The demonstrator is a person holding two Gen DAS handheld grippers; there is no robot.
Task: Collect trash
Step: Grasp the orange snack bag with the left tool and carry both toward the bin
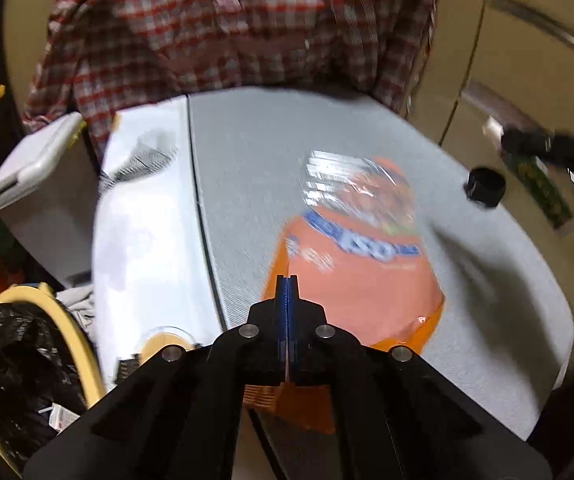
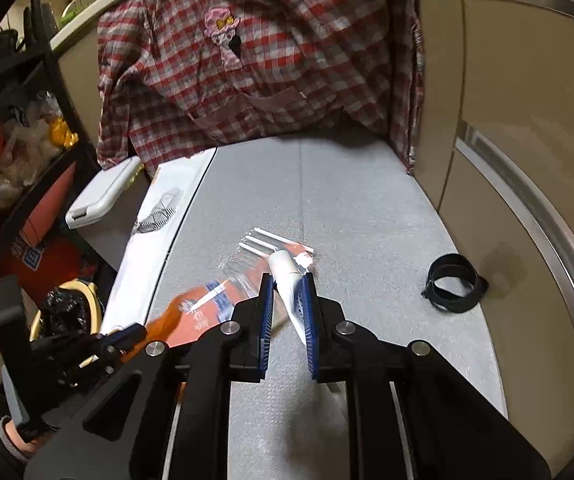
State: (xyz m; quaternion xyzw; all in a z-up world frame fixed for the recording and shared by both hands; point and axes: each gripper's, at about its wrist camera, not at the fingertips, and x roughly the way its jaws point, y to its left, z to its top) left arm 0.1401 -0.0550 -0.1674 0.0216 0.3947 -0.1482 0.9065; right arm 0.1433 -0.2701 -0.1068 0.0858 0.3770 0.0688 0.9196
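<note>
My left gripper (image 1: 287, 280) is shut on the near edge of an orange plastic snack wrapper (image 1: 359, 276) that hangs blurred over the grey table (image 1: 247, 184). In the right wrist view the same wrapper (image 2: 203, 312) is held at the lower left by the left gripper (image 2: 127, 338). My right gripper (image 2: 287, 280) is shut on a white squeezed tube (image 2: 289, 276), held slanted above the table (image 2: 367, 216). A yellow bin with a black liner (image 1: 27, 360) stands below the table's left edge and also shows in the right wrist view (image 2: 67, 308).
A black strap loop (image 2: 453, 282) lies on the table's right side; it also shows in the left wrist view (image 1: 485, 188). A checked shirt (image 2: 255, 64) hangs at the back. A white lidded box (image 2: 99, 196) sits left. Beige cabinet doors (image 2: 519, 120) line the right.
</note>
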